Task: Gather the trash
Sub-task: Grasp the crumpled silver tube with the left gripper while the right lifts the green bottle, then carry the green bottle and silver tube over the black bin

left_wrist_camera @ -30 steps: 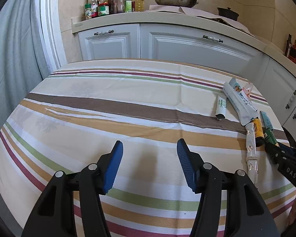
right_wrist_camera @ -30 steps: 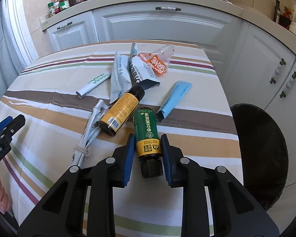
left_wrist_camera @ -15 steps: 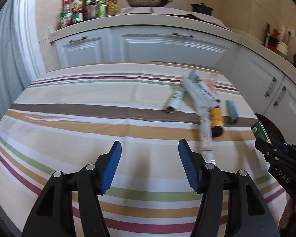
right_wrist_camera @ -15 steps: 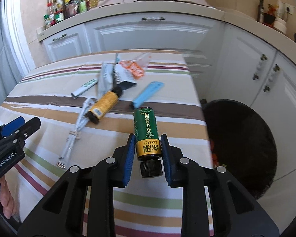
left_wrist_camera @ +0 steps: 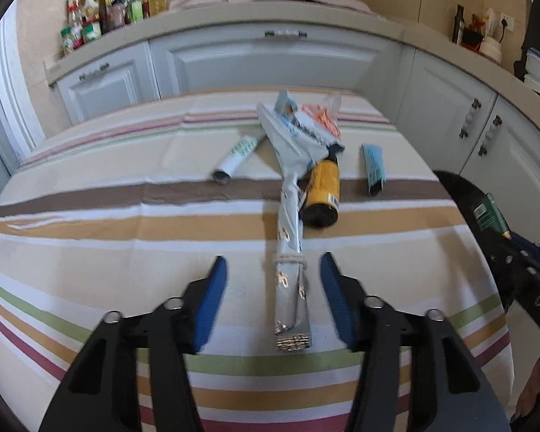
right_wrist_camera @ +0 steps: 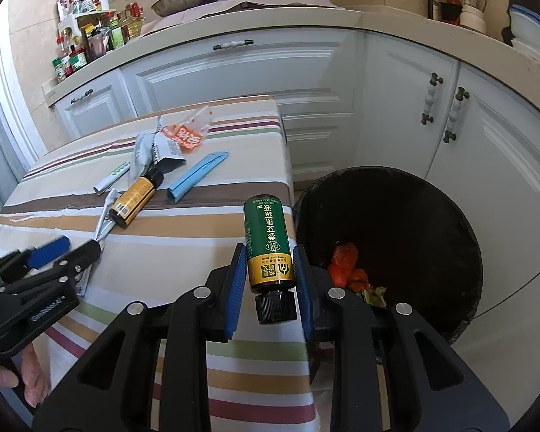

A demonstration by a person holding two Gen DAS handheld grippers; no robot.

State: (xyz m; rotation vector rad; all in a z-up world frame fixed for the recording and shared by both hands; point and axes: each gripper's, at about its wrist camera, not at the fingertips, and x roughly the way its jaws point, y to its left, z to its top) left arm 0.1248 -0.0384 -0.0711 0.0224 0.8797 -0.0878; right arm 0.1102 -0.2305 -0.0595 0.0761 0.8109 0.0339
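The right gripper (right_wrist_camera: 269,280) clamps the green bottle (right_wrist_camera: 268,243) near the bin (right_wrist_camera: 406,194). The left gripper (left_wrist_camera: 271,297), jaws just closing, straddles the silver wrapper (left_wrist_camera: 289,288) on the table (left_wrist_camera: 90,216) without touching.

The left wrist camera looks steeply down, close over the striped table (left_wrist_camera: 126,216), toward the cabinets at twelve o'clock. The right wrist camera, also tilted down, sits past the table's right edge, with the bin (right_wrist_camera: 450,216) at two o'clock. Both share the table's litter.
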